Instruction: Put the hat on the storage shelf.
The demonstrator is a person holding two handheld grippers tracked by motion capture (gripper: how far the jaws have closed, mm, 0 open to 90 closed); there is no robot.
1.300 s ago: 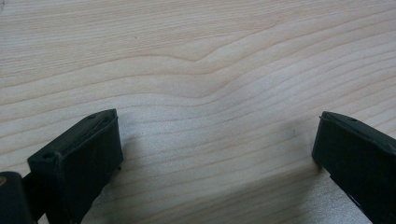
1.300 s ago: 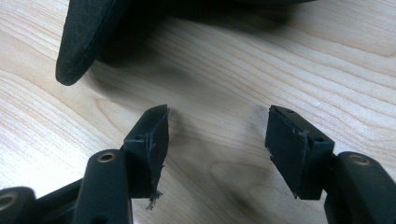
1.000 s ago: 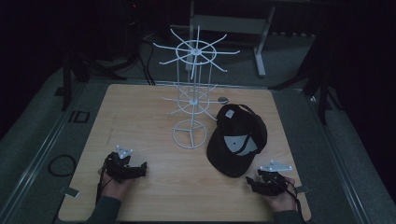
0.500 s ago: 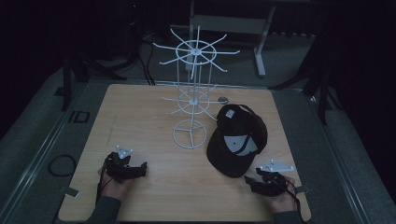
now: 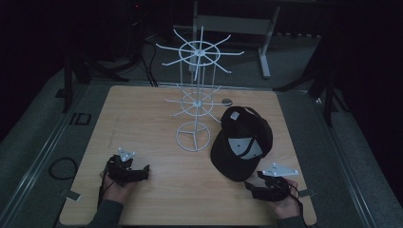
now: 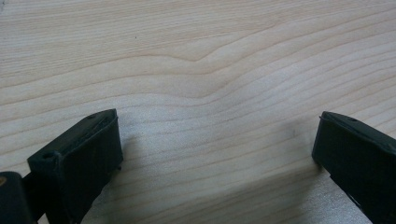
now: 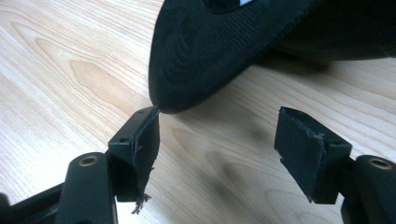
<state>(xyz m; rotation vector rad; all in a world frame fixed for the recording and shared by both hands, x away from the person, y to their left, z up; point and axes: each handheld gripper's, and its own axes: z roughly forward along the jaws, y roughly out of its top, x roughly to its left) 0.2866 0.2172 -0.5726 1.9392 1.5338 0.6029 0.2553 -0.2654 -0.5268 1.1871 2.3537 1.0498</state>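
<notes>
- The black cap [image 5: 243, 147] lies upside down on the wooden table [image 5: 142, 114], at about four o'clock from the table's middle, its brim pointing toward the person.
- In the high view a grey patch shows inside the cap's crown.
- The right gripper [image 5: 255, 187] sits at five o'clock on the table, held in the person's right hand [image 5: 284, 203], just off the edge of the brim.
- In the right gripper view, its jaws stand wide apart and have just been opening further; nothing is pinched between them.
- There the brim [image 7: 205, 51] hangs at twelve o'clock above the gap, its tip touching or just grazing the top of the jaw at nine o'clock; which one, the picture does not settle.
- The left gripper [image 5: 142, 172] rests at seven o'clock on the table in the left hand [image 5: 116, 187], well apart from the cap.
- In the left gripper view its jaws are spread wide over bare wood grain, holding nothing.
- A white wire rack [image 5: 196, 95] stands upright near the table's middle, at ten o'clock from the cap, its round base just beside the crown.
</notes>
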